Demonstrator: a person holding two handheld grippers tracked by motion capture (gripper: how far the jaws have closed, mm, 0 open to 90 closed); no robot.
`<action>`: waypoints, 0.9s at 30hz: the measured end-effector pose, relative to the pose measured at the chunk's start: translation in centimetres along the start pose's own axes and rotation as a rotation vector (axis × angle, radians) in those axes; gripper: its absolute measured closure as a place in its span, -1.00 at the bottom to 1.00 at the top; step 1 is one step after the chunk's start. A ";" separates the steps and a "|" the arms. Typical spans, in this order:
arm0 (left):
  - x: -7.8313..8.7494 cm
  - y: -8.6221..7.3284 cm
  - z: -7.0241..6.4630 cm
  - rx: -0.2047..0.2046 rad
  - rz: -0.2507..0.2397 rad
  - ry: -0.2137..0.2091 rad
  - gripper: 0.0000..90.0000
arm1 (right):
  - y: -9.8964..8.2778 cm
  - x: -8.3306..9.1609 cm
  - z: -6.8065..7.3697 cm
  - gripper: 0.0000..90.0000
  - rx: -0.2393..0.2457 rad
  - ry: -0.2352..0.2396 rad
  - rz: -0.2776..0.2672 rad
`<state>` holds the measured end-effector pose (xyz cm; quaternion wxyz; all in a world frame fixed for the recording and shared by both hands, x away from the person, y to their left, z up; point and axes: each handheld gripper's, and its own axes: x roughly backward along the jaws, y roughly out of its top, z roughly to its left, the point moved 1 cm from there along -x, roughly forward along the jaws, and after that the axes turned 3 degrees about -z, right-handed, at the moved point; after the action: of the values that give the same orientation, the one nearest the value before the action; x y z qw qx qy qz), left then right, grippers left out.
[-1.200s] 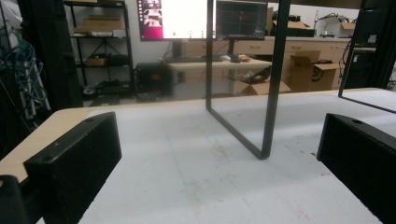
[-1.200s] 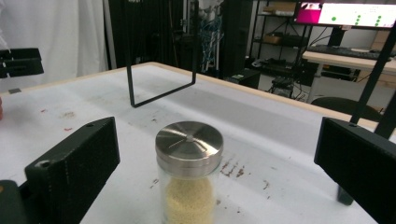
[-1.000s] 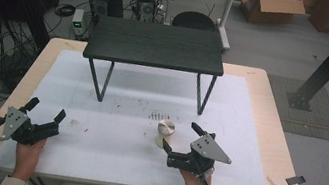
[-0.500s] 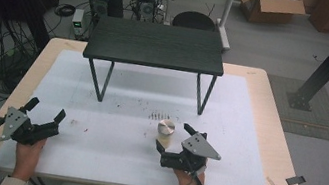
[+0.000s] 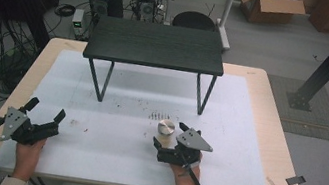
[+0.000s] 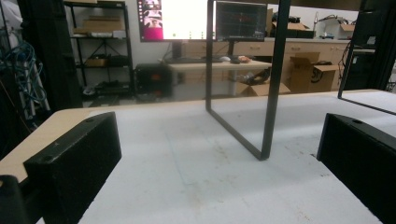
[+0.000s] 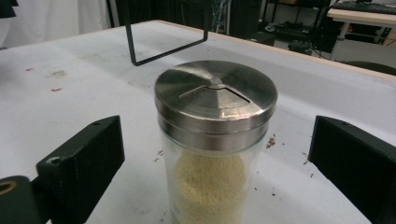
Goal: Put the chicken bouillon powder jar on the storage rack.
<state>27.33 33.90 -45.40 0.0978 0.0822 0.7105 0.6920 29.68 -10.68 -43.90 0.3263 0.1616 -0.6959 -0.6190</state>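
The glass shaker jar with the steel lid, filled with pale grains, stands upright on the white worktop, directly ahead of the right tongs and between their jaws, which have just been closing but do not touch it. The left tongs rest wide open, well apart

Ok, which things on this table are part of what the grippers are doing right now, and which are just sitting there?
In the job:
- glass shaker jar, standing upright between open jaws
- right gripper, jaws just closing, not yet touching

Lying about:
- small black table
- white mat
- left gripper, open, holding nothing
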 end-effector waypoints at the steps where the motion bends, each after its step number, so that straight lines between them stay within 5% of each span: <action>1: 0.0 0.0 0.0 0.000 0.000 0.000 -0.99 | 0.0 0.0 0.0 -0.92 0.000 0.000 0.000; 27: 0.0 0.0 0.0 0.000 0.001 0.000 -0.99 | 0.0 -1.6 -0.2 -0.38 0.003 0.020 0.001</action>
<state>27.34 33.89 -45.40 0.0977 0.0825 0.7105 0.6920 30.93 -9.82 -44.30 0.3332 0.1678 -0.6937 -0.6161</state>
